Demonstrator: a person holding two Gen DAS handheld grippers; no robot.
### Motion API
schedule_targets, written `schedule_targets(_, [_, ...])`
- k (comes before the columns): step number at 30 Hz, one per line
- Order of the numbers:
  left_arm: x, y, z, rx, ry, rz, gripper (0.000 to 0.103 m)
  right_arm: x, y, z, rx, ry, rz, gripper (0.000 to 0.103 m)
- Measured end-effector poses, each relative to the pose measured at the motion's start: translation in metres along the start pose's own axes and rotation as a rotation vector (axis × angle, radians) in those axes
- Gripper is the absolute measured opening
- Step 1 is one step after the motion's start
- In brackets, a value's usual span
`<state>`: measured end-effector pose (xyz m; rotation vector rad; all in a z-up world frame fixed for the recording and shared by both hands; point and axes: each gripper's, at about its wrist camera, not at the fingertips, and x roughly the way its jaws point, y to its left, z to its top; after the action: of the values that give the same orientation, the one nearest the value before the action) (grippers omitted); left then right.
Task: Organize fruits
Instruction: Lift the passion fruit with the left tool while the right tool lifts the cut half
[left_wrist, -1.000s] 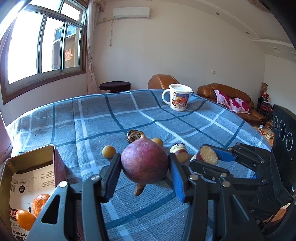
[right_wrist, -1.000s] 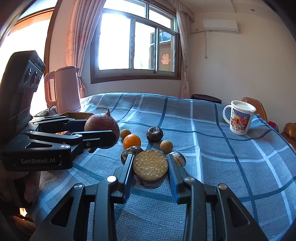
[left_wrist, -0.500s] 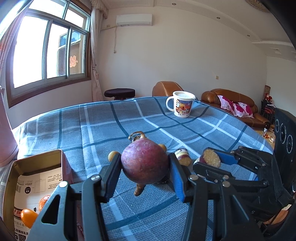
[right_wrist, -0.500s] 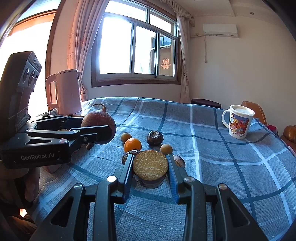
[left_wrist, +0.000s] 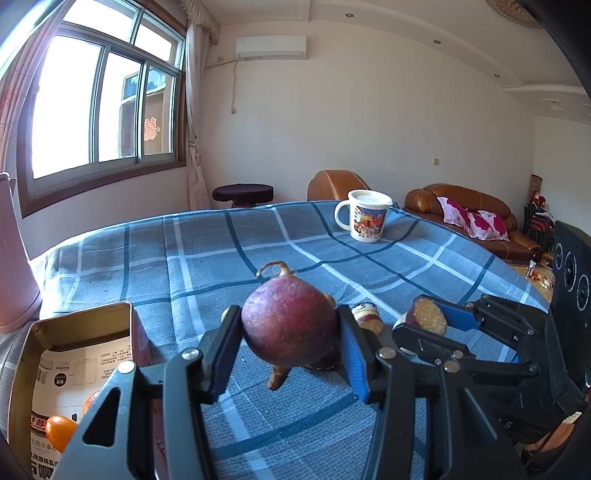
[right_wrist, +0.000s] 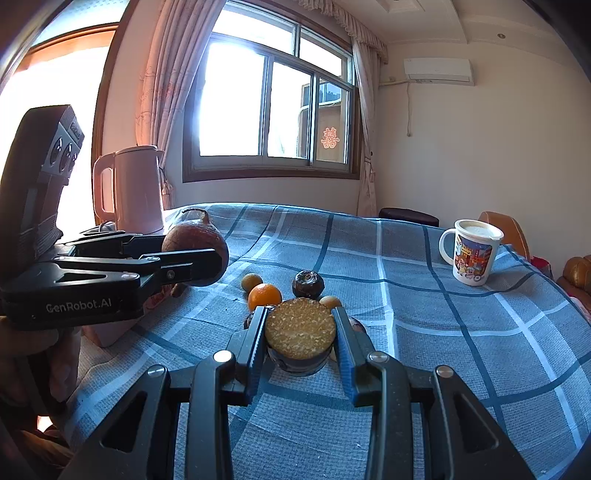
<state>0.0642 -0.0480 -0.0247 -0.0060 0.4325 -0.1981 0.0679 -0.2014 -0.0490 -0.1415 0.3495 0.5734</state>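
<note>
Left gripper (left_wrist: 290, 349) up off the desk (left_wrist: 207, 258), fingers (left_wrist: 225, 347) clamped on a round purple fruit (left_wrist: 290, 325), stem curling out above, stub poking below. Down and left of those fingers, an open tin box (left_wrist: 79, 325) with a small orange fruit (left_wrist: 61, 430) inside. Right gripper (right_wrist: 300, 345) just beside, fingers (right_wrist: 256, 339) squeezed on a cut brown fruit (right_wrist: 300, 328), flat grainy face up between them. Just beyond the right fingers on the checked cloth: an orange (right_wrist: 264, 295), a dark round fruit (right_wrist: 308, 283), two little yellow ones (right_wrist: 252, 281). Far off right, a mug (right_wrist: 473, 251).
</note>
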Motion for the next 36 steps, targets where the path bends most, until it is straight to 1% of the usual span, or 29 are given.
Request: schedule_targets(36, [-0.020, 0.001, -0.003, 0.002, -0.106, 0.028, 0.053, -0.012, 0.004, -0.003, -0.029, -0.085, -0.003, 0.036])
